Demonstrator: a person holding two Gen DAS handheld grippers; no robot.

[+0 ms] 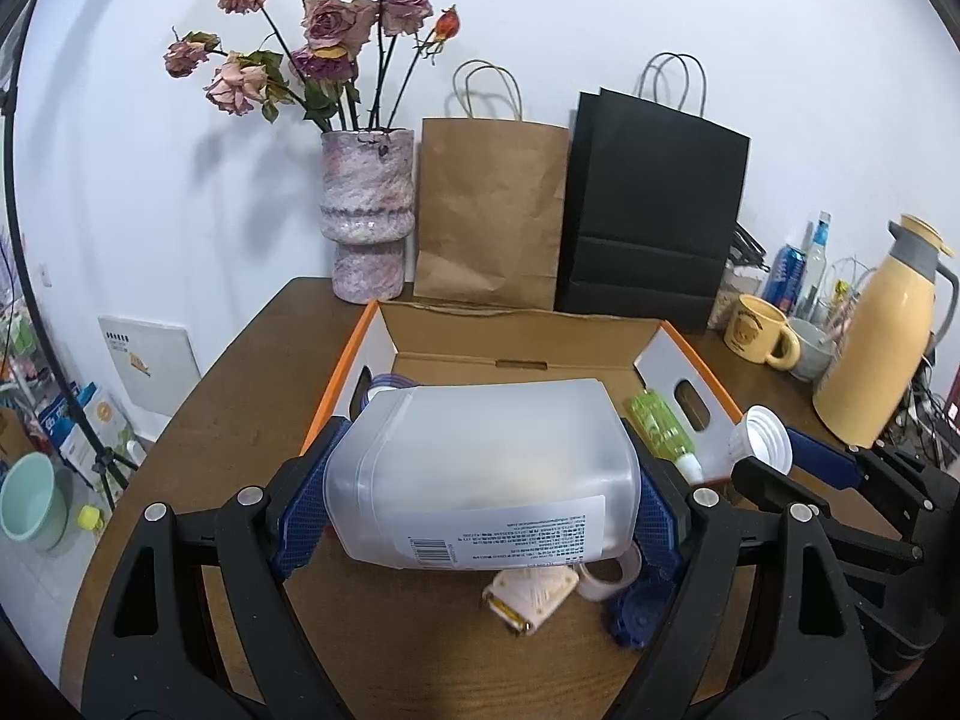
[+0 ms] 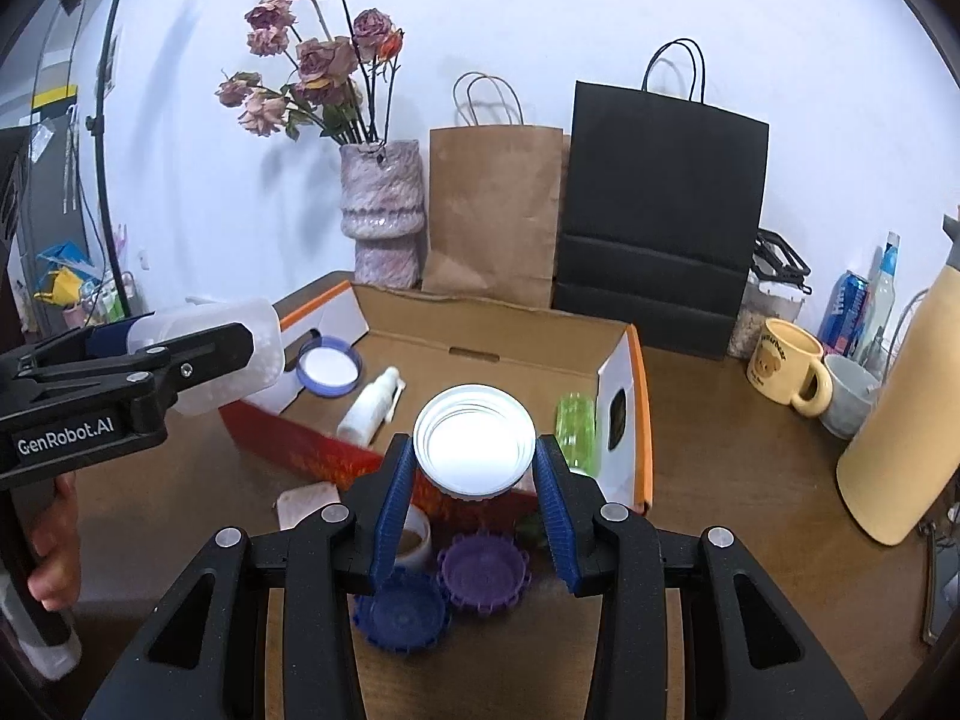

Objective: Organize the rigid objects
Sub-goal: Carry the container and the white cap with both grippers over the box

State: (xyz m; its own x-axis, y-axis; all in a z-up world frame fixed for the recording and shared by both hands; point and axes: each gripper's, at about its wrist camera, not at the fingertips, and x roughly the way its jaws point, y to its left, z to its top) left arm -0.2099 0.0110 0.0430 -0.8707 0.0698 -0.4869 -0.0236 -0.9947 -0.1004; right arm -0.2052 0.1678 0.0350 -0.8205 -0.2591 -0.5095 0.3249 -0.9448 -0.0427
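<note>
My left gripper (image 1: 480, 492) is shut on a large translucent plastic jar (image 1: 480, 468) lying sideways, held above the wooden table in front of the cardboard box (image 1: 516, 342). My right gripper (image 2: 474, 480) is shut on a white ribbed lid (image 2: 474, 441), open side toward the camera, just in front of the box's (image 2: 510, 348) near wall. Inside the box lie a green bottle (image 2: 576, 429), a white spray bottle (image 2: 372, 405) and a blue-rimmed lid (image 2: 329, 367). On the table below sit a blue cap (image 2: 401, 609), a purple cap (image 2: 485, 570), a tape roll (image 1: 609, 573) and a pink plug (image 1: 531, 597).
Behind the box stand a vase of dried roses (image 1: 367, 210), a brown paper bag (image 1: 492, 210) and a black paper bag (image 1: 654, 210). To the right are a yellow mug (image 2: 786, 369), a grey cup (image 2: 849, 396), a cream thermos (image 1: 882, 348), a can and bottles.
</note>
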